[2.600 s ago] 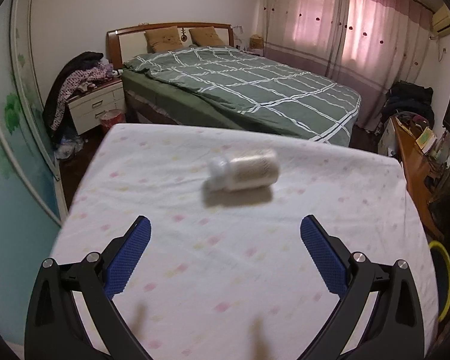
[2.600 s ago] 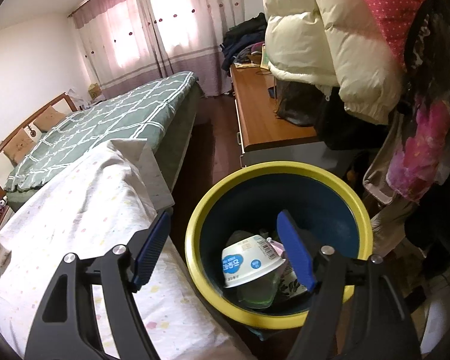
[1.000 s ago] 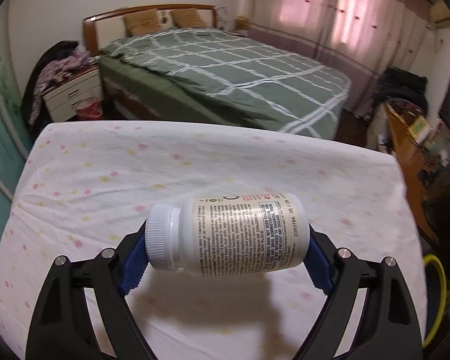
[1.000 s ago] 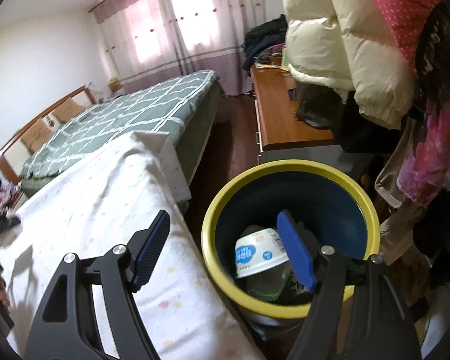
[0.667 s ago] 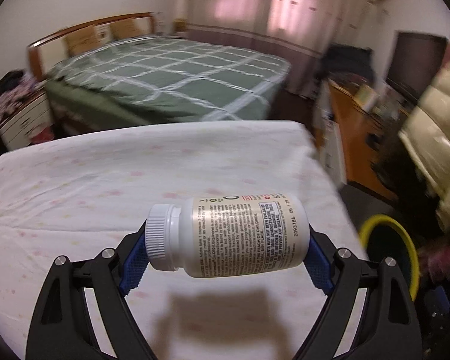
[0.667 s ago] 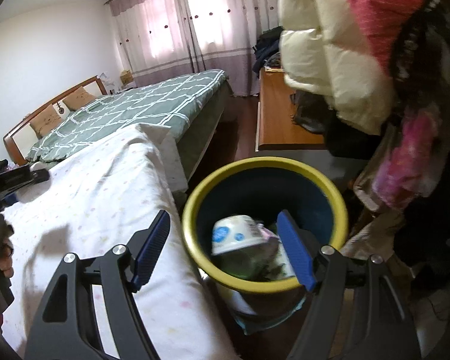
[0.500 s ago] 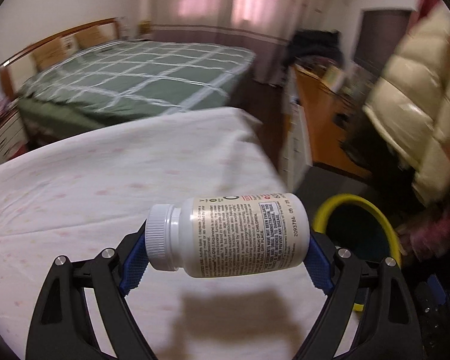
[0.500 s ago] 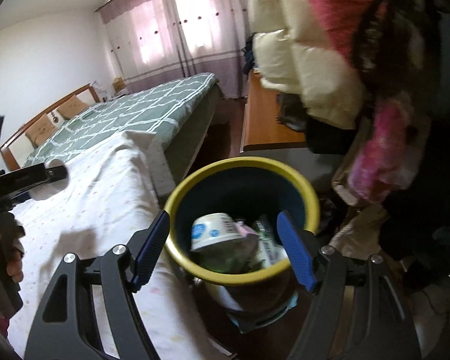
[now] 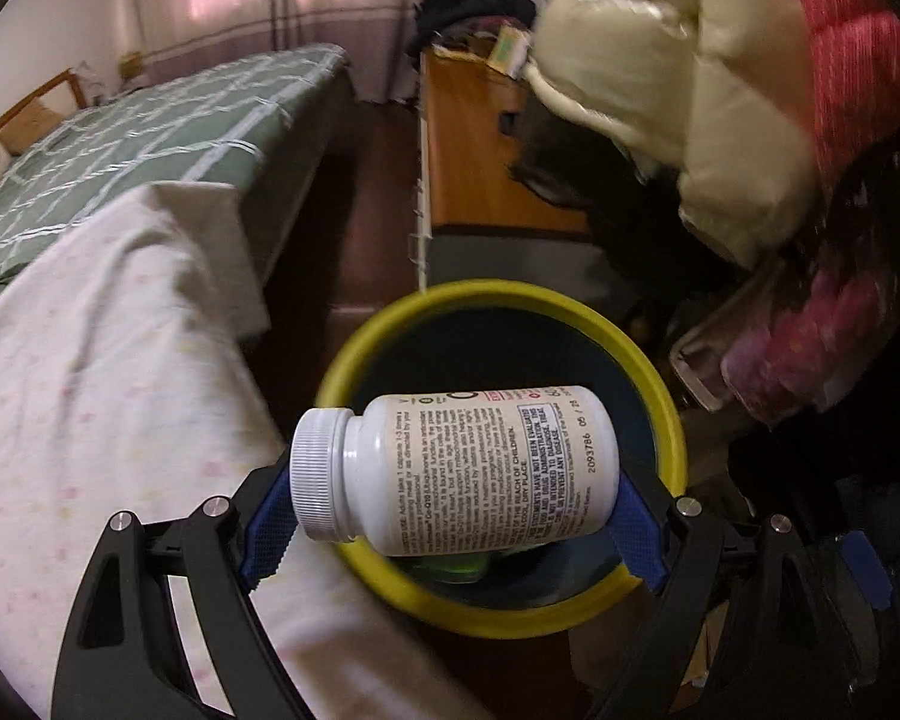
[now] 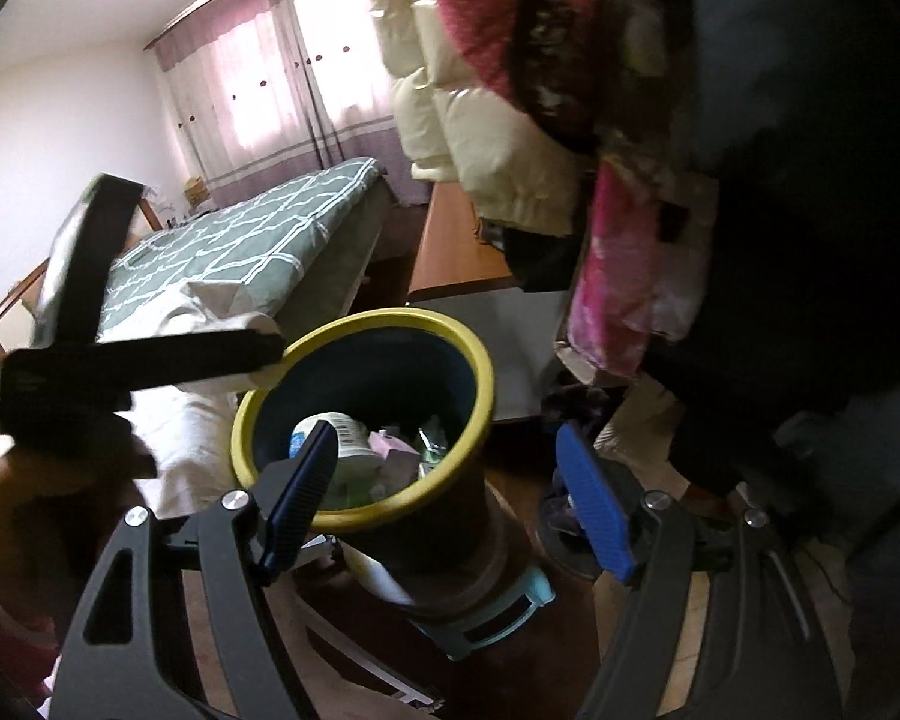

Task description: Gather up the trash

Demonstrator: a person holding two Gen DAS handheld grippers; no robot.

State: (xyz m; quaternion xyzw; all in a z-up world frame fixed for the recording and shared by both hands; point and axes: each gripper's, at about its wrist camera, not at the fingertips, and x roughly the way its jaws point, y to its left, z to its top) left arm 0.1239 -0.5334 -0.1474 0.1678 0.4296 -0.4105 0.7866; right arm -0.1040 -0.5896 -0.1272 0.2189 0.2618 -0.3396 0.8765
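Bedroom w/ 1 green checked bed (image 9: 150,138) behind the bin, pink curtains (image 10: 282,96) at the window, 1 wooden desk (image 9: 486,150) past the bin's far rim, coats hanging to its right incl. 1 cream puffer jacket (image 9: 690,120). 1 white dotted sheet (image 9: 90,420) lies just left of the bin. 1 bin (image 9: 666,414), yellow rim, dark inside, holds trash: 1 white cup (image 10: 342,432) w/ blue print plus some wrappers, too jumbled to count. Left gripper (image 9: 450,504) is clamped on 1 white pill bottle (image 9: 480,474), lying sideways, cap to the left, hanging right above the bin's mouth. Right gripper (image 10: 444,498) has its 2 blue pads spread, nothing between them, hovering by the bin's near side.
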